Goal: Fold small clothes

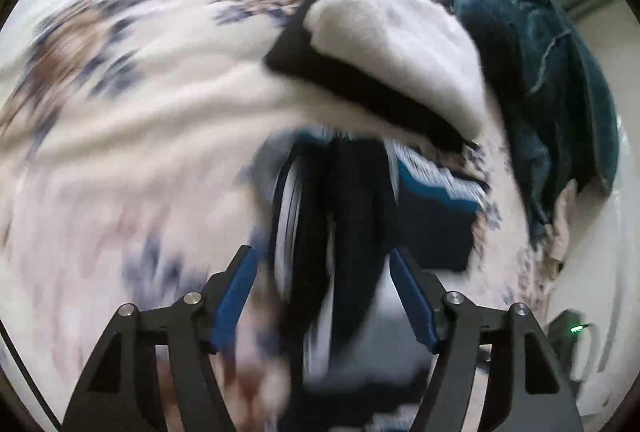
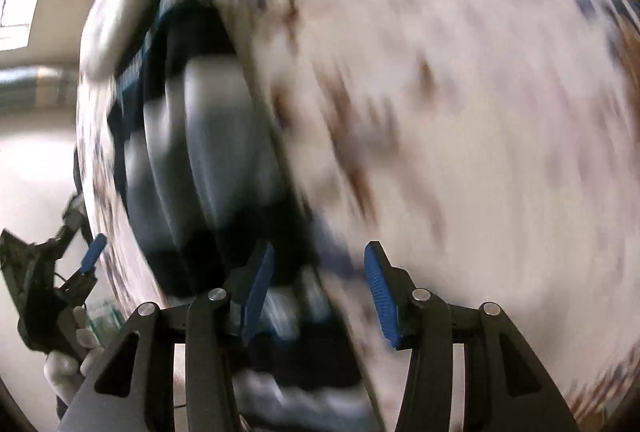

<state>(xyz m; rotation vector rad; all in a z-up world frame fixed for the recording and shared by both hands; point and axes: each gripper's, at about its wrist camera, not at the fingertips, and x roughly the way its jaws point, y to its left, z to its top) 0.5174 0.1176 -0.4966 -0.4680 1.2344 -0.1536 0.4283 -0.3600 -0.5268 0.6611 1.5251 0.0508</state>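
Two grippers work low over a patterned bedspread [image 1: 132,104], and both views are smeared by motion. Nearest, the left gripper [image 1: 324,296] has its blue fingers spread, with a dark-and-pale striped garment [image 1: 352,216] lying between them; whether they touch it I cannot tell. The right gripper [image 2: 318,284] is also spread, over the same garment's edge [image 2: 208,152]. Farther off lie a white cloth with black trim [image 1: 392,48] and a teal pile [image 1: 552,80]. Judging by this, a fold is in progress; next, each gripper needs a firm pinch on an edge.
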